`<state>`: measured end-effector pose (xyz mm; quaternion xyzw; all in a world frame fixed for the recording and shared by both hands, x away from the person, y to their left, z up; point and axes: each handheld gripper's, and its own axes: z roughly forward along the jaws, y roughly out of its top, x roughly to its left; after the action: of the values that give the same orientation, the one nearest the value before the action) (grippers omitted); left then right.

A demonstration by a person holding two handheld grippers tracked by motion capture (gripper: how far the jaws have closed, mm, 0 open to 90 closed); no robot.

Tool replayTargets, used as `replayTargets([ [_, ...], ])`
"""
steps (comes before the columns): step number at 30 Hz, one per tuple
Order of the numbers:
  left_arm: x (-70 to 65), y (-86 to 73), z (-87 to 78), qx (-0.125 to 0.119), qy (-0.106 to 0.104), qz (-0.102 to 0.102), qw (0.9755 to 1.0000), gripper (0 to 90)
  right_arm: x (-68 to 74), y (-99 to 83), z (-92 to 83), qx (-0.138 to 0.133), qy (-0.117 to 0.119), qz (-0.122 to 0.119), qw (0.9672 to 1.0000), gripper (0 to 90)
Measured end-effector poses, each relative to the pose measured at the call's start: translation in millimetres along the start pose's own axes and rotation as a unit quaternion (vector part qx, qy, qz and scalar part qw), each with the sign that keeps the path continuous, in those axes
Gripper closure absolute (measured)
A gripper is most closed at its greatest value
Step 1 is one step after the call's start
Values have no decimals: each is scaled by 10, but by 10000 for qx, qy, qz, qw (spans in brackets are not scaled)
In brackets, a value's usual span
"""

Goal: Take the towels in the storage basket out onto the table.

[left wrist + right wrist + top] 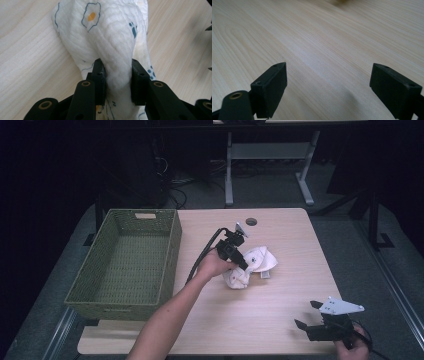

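A white cloth (257, 262) printed with blue outlines and an orange spot lies crumpled near the middle of the wooden table (280, 315). My left gripper (243, 265) points down at its left part, and in the left gripper view the cloth (105, 37) bulges up between both pads, which pinch a fold of it (117, 80). My right gripper (306, 315) rests low over the table's front right, jaws wide apart. The right gripper view has bare wood (324, 50) between its two fingers (272, 85).
A green woven basket (170, 265), with nothing inside, stands along the table's left side. A round cable hole (251, 221) sits near the far edge. A metal frame leg (228, 170) and dark floor lie beyond the table.
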<state>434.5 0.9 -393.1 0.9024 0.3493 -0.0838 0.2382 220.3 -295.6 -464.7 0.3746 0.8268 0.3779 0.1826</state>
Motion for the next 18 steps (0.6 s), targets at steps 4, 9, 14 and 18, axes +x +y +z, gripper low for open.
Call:
replayTargets([
  [4,3,-7,75,-11,3,-20,10000,690,3,2,-1,6,3,5,10000,140],
  [9,3,-29,166,-27,-18,-77,10000,686,-3,2,-3,-2,-11,8,10000,140],
  [14,6,-46,229,-82,-34,-140,9999,680,8,6,-1,34,3,28,10000,140],
  [18,1,-51,273,-48,-26,-102,9999,657,5,4,1,17,3,5,10000,140],
])
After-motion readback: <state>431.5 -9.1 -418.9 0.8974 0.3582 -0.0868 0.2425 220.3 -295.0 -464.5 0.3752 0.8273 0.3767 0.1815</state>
